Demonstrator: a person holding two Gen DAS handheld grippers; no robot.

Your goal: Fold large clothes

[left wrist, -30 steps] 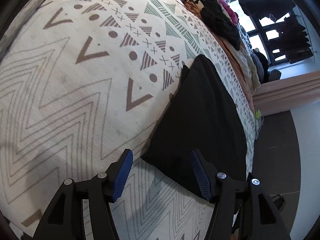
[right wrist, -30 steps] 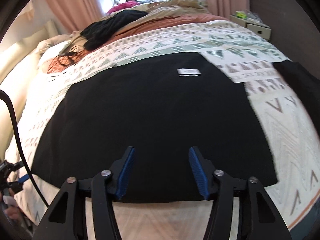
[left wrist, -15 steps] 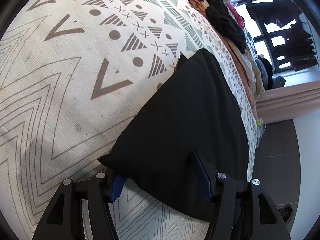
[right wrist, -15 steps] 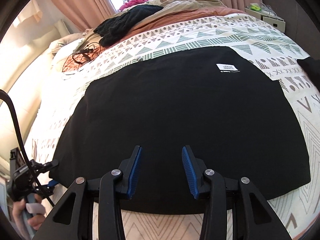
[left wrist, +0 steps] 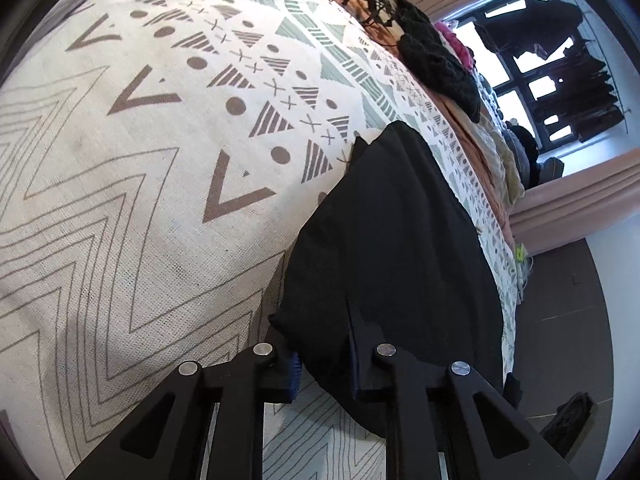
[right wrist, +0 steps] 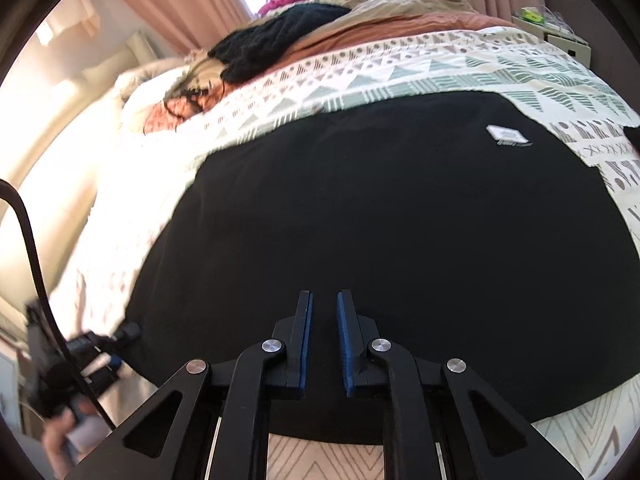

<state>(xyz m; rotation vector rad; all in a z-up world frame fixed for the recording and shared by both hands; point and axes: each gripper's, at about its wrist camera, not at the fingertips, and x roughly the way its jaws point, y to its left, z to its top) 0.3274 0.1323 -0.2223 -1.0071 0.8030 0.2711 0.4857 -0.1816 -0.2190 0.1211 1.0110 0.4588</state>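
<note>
Left hand-held gripper [left wrist: 324, 364] has just been closing and now clamps a corner of the large black fabric garment [right wrist: 400, 232], spread flat on the cream geometric-print bedspread [left wrist: 132, 168]. Right hand-held gripper [right wrist: 324, 320] has just been closing too, blue pads [right wrist: 343, 332] pinching the garment's near edge.

I see the black garment [right wrist: 400, 240] spread flat across my patterned bedspread [right wrist: 440, 76], smooth and wide, a small white label [right wrist: 505, 134] face-up near its far right corner. From my left side, its near corner [left wrist: 320, 344] is bunched and lifted slightly off the bedspread, the rest lying flat.
</note>
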